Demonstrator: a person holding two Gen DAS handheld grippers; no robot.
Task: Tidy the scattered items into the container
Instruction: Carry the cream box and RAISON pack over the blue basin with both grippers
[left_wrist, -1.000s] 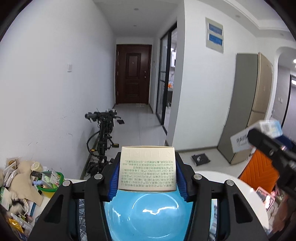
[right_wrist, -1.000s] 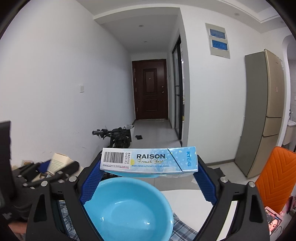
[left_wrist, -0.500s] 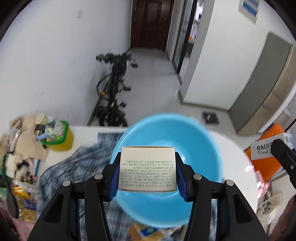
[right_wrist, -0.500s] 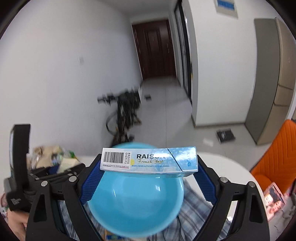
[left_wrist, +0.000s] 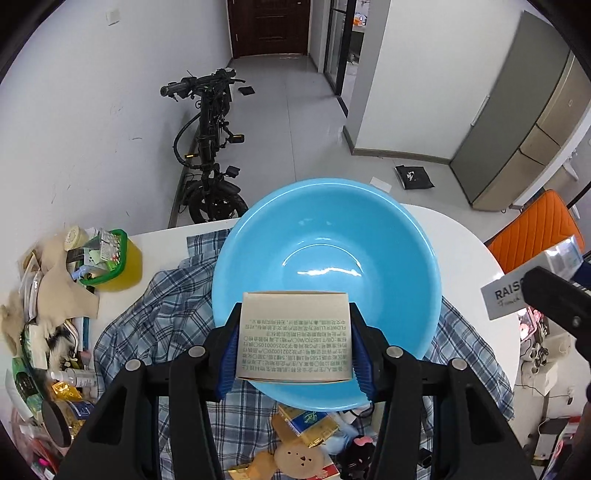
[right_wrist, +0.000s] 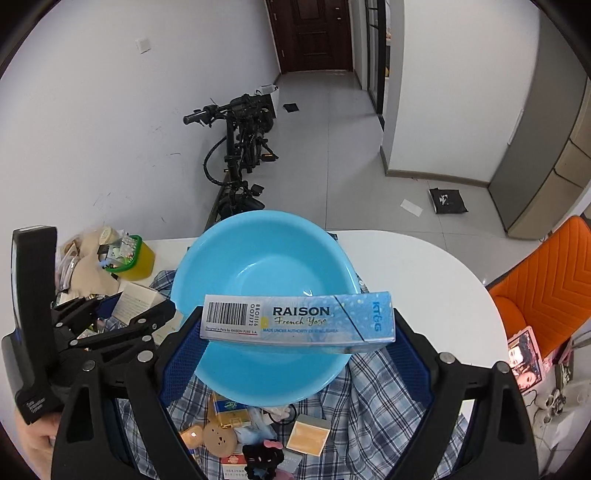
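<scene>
Overhead, the left gripper (left_wrist: 294, 339) clamps a beige printed box (left_wrist: 294, 334) above the near rim of the blue basin (left_wrist: 325, 258), whose open bowl lies just ahead. Likewise the right gripper (right_wrist: 298, 332) pinches a long RAISON carton (right_wrist: 298, 320) crosswise over the basin's (right_wrist: 258, 266) near edge. Beneath both grippers, small packets and toys crowd the plaid cloth (right_wrist: 388, 391); bare white table (right_wrist: 424, 266) spreads to the right.

A black electric bicycle (left_wrist: 210, 147) leans on the white wall at 11 o'clock. A dark wooden door (right_wrist: 310, 33) closes the hallway at 12. At 2 o'clock stands a grey-and-beige cabinet, possibly a refrigerator (left_wrist: 524, 122), with a black bag (right_wrist: 447, 201) on the floor nearby. An orange chair (right_wrist: 543, 280) sits at 3 o'clock.
</scene>
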